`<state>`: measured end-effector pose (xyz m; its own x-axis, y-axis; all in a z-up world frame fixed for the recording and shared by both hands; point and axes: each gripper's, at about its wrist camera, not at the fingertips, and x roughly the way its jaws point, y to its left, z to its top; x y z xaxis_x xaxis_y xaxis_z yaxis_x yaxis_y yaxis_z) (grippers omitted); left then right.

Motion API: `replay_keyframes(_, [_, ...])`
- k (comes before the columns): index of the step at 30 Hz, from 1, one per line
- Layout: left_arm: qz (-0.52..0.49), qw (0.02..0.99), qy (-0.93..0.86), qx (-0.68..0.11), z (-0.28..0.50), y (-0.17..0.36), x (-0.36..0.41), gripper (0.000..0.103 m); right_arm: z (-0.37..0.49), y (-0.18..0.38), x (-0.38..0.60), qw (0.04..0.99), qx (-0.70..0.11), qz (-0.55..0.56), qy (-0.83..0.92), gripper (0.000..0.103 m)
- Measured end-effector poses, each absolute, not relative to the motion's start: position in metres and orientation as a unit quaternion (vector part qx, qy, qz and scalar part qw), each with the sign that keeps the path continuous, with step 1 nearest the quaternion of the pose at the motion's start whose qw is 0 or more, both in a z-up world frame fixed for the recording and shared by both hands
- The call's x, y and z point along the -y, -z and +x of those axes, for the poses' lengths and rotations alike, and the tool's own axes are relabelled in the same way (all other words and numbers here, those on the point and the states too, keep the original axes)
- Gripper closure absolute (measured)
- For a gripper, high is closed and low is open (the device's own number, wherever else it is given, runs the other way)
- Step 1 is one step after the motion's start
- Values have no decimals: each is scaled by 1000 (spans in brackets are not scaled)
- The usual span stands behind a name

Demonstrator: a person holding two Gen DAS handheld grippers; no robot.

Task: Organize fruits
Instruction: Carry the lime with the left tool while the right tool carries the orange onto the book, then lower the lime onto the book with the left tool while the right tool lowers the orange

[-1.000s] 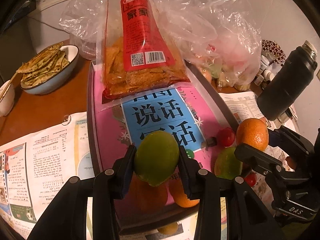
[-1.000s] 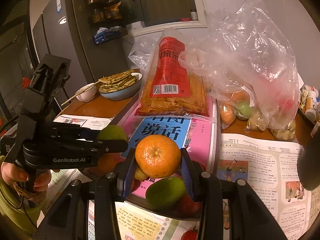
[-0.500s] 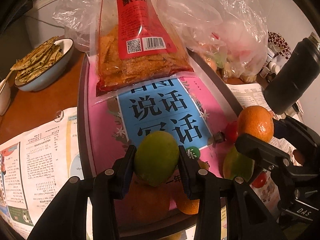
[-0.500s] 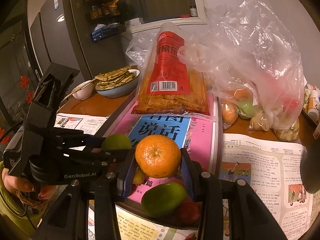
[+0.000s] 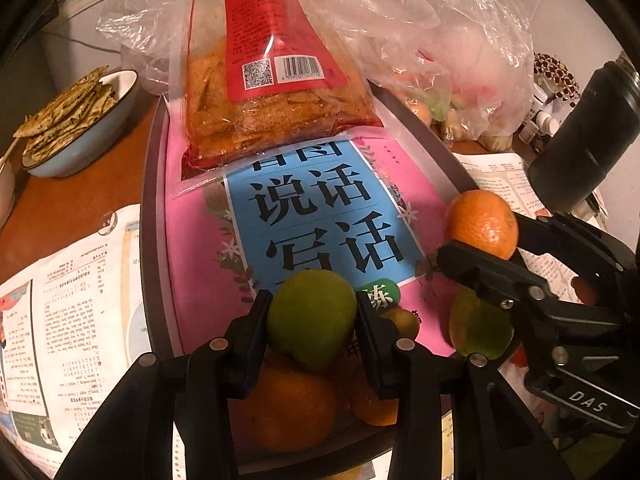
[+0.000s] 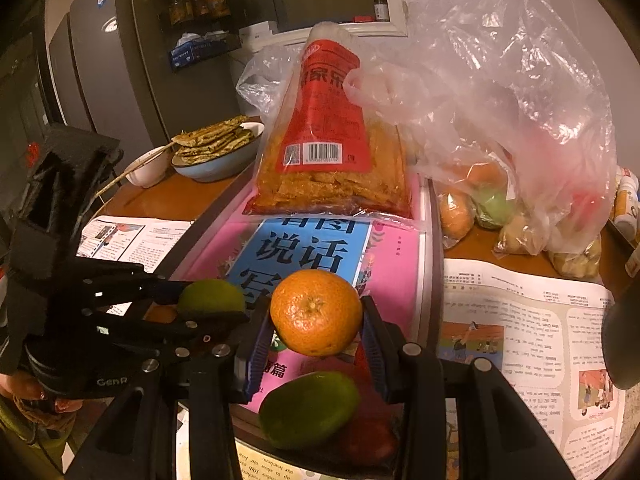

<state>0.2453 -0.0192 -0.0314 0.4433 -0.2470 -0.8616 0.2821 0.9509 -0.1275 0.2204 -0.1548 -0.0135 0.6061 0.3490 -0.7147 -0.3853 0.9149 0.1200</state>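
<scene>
The left gripper is clamping a green fruit while the right gripper is squeezing an orange, both hanging above the near end of a tray lined with a pink booklet.

The left gripper clamped a green fruit above the tray; right of it, the right gripper pinched an orange.
</scene>
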Motion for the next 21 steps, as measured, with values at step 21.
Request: replay_keyframes(21, [9, 850, 162, -501, 239, 26, 14, 62, 225, 18, 151, 888, -406, -17, -216, 60])
